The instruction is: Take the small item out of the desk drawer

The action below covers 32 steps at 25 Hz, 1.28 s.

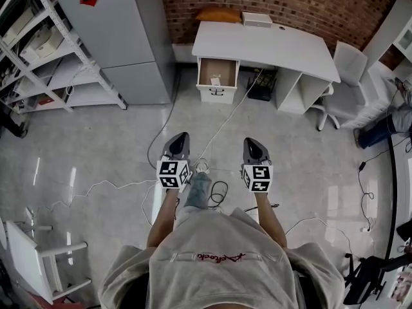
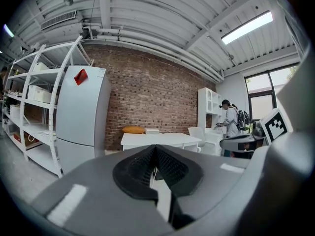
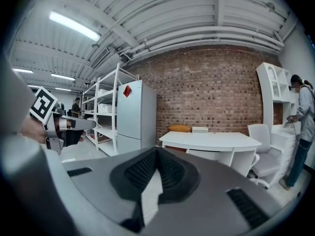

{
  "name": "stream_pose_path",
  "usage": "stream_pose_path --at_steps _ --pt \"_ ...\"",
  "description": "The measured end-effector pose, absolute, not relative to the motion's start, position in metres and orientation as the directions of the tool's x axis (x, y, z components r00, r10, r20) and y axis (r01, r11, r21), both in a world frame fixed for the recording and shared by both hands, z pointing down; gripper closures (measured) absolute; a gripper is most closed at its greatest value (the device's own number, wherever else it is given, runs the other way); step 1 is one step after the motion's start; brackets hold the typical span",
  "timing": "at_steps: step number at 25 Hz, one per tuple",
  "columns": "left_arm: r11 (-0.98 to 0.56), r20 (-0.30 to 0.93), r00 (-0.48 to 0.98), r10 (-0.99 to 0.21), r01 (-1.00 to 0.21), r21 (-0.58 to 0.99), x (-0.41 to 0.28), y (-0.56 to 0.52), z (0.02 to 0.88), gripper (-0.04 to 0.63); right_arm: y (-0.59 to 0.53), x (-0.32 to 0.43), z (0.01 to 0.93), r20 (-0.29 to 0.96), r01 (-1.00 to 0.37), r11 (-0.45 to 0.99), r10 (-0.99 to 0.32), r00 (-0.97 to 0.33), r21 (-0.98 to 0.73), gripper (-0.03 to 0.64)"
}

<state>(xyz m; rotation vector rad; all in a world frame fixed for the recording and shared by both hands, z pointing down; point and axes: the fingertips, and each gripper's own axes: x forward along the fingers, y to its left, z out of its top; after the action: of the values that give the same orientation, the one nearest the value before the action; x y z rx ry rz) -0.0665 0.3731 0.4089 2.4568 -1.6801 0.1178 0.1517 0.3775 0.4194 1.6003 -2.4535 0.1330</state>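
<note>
The white desk (image 1: 270, 47) stands against the brick wall, well ahead of me. Its top left drawer (image 1: 217, 69) is pulled open, and a small pale item (image 1: 215, 80) lies inside. I hold both grippers in front of my waist, far short of the desk. The left gripper (image 1: 180, 138) and the right gripper (image 1: 252, 141) are both shut with nothing between their jaws. In the left gripper view the closed jaws (image 2: 155, 154) point towards the desk (image 2: 157, 139). The right gripper view shows the same: closed jaws (image 3: 156, 156) with the desk (image 3: 211, 140) beyond them.
A grey fridge (image 1: 122, 37) and white shelving (image 1: 38, 50) stand left of the desk. A white office chair (image 1: 344, 85) is at its right end. Cables (image 1: 219, 192) trail over the floor by my feet. An orange cushion (image 1: 219, 15) and a white box (image 1: 257, 19) sit on the desk.
</note>
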Motion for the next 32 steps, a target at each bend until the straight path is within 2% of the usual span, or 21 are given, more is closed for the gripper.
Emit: stream_pose_path --at_steps 13,32 --pt "-0.372 0.156 0.388 -0.908 -0.92 0.123 -0.072 0.253 0.425 0.588 0.262 0.139 0.431 0.251 -0.911 0.408 -0.89 -0.381 0.063 0.606" --pt "-0.42 0.141 0.432 -0.891 -0.901 0.11 -0.114 0.074 0.398 0.588 0.083 0.097 0.408 0.23 -0.928 0.365 -0.911 -0.341 0.069 0.606"
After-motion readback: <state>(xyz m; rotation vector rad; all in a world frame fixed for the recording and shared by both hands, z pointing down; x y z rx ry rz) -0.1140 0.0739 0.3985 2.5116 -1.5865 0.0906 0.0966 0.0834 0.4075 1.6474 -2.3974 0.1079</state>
